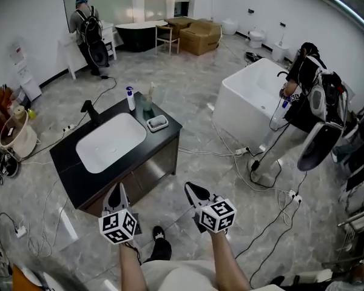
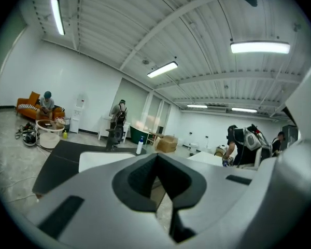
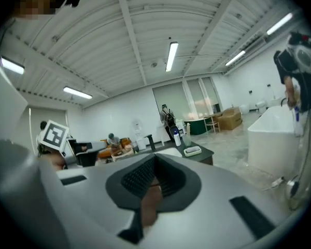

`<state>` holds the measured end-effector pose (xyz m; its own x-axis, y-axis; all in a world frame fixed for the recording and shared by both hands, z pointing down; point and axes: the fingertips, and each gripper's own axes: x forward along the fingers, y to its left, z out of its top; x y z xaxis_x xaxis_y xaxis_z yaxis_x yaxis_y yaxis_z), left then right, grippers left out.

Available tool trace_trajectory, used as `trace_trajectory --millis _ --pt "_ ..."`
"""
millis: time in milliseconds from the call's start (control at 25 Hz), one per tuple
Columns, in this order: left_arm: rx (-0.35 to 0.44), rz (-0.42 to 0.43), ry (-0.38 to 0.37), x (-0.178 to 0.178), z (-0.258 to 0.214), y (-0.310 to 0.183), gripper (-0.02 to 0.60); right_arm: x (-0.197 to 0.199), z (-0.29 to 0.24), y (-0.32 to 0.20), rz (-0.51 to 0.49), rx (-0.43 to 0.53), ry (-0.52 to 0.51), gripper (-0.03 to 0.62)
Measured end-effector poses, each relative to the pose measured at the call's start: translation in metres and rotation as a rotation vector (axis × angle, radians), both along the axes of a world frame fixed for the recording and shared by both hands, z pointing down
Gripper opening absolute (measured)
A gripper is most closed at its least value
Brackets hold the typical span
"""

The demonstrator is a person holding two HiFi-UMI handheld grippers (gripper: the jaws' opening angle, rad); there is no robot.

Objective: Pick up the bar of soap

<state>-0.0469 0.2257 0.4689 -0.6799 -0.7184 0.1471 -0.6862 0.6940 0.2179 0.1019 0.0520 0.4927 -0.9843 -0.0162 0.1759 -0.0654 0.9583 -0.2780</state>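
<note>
The bar of soap lies in a small pale dish at the right end of a black vanity counter. From the right gripper view the dish with the soap shows far ahead on the counter. My left gripper hangs over the floor in front of the counter's near edge, jaws shut and empty. The right gripper is held beside it over the floor, well short of the soap. Its jaws are shut on nothing too.
The counter carries a white basin, a black faucet, a blue-capped bottle and a clear cup. A white bathtub stands to the right, and cables trail over the floor. A person with a backpack stands far off. Another person bends by the tub.
</note>
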Motion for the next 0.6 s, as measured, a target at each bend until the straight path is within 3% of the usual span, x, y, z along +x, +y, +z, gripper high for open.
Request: trace_trajectory --millis 160,600 --pt "0.05 -0.012 0.03 -0.042 -0.004 -0.013 0.005 -0.029 -0.002 -0.023 0.004 -0.059 -0.023 0.005" --pt "0.013 0.082 0.064 -0.106 0.011 -0.053 0.005 -0.087 0.011 -0.064 0.113 -0.248 -0.071 0.005"
